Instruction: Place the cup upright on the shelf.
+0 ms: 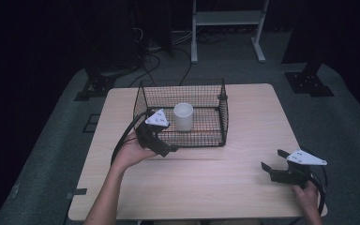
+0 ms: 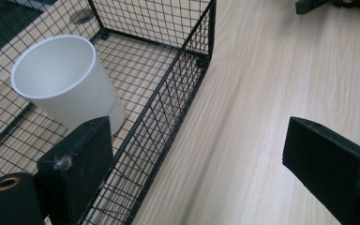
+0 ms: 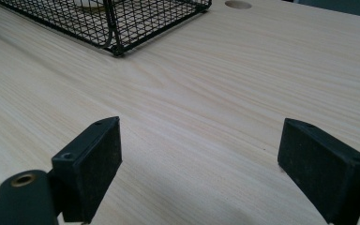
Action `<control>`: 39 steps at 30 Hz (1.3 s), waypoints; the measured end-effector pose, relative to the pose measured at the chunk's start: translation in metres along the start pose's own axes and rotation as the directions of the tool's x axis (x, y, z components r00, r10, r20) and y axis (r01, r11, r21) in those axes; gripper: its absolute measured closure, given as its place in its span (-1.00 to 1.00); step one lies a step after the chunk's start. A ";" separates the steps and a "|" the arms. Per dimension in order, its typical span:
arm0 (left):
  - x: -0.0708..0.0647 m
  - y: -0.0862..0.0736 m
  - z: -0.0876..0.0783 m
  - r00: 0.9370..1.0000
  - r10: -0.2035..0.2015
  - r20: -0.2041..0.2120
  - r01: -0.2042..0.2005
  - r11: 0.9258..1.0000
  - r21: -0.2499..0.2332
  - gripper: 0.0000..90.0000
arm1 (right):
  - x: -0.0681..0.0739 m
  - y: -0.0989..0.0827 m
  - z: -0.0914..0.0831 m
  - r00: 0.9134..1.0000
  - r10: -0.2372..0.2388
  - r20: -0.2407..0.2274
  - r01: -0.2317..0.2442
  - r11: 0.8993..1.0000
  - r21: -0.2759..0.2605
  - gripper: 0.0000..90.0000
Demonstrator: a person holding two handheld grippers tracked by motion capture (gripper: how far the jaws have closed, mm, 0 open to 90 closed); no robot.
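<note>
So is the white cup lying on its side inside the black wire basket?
No, the white plastic cup stands upright, mouth up, on the floor of the black wire mesh basket.

One white cup (image 1: 183, 116), one black wire basket (image 1: 218, 136), one wooden table (image 1: 215, 178), two tools: left tool (image 1: 168, 151), right tool (image 1: 273, 165).

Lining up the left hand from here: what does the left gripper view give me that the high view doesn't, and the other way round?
Left gripper view: its open jaws straddle the wire basket's near wall, one inside beside the white cup, one over the table.
High view: the left gripper at the basket's near left corner, the right gripper resting apart near the table's right edge.
Both: cup upright in the basket.
</note>
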State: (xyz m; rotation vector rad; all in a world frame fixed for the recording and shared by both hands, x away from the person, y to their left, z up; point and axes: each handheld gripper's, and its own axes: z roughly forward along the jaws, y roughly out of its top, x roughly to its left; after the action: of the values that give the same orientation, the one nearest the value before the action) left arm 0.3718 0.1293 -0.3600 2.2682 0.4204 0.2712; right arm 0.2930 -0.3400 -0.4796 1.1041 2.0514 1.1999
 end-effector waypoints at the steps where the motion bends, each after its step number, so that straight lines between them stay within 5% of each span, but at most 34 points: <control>1: -0.001 -0.003 0.000 1.000 -0.002 0.001 0.002 1.000 -0.002 -0.82 | 0.000 0.000 0.000 1.000 0.000 0.000 0.000 1.000 0.001 -0.71; 39: -0.033 -0.038 -0.006 1.000 -0.024 0.003 0.024 0.999 -0.031 -0.82 | 0.000 0.000 0.000 1.000 -0.001 0.002 0.001 1.000 0.002 -0.71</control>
State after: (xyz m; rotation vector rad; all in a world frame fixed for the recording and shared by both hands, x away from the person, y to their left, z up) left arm 0.3316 0.1449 -0.3866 2.2315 0.4395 0.2610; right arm 0.2930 -0.3397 -0.4796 1.1042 2.0521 1.1965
